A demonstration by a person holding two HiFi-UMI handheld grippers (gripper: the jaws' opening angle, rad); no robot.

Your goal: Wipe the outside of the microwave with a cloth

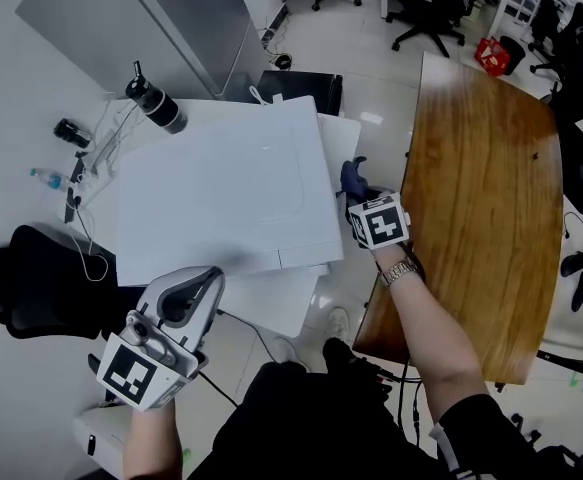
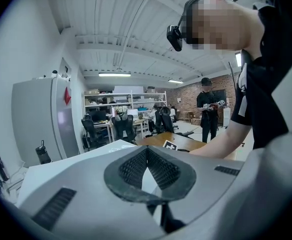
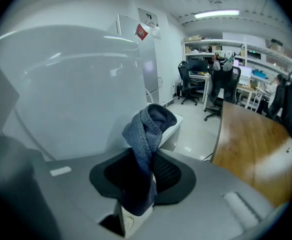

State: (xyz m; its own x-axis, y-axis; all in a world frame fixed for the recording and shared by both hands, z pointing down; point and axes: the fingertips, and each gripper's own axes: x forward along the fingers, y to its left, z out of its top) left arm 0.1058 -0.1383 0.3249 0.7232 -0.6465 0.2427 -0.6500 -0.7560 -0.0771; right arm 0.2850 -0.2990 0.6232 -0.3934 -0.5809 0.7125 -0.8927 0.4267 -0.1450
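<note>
Microwave on white table, pale floor

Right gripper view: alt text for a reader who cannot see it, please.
The right tongs are shut on a bunched blue-grey knitted cloth, close beside the smooth white microwave. A glossy brown wooden table stands at right.

My head camera looks steeply down onto the top of the microwave, with my left tongs near and left and my right tongs at its right side. The camera on my left tongs looks almost level across that top toward the far office. The one on my right tongs sits close to the microwave's right wall, facing along it. All 3 views share the microwave and the wooden counter.
</note>
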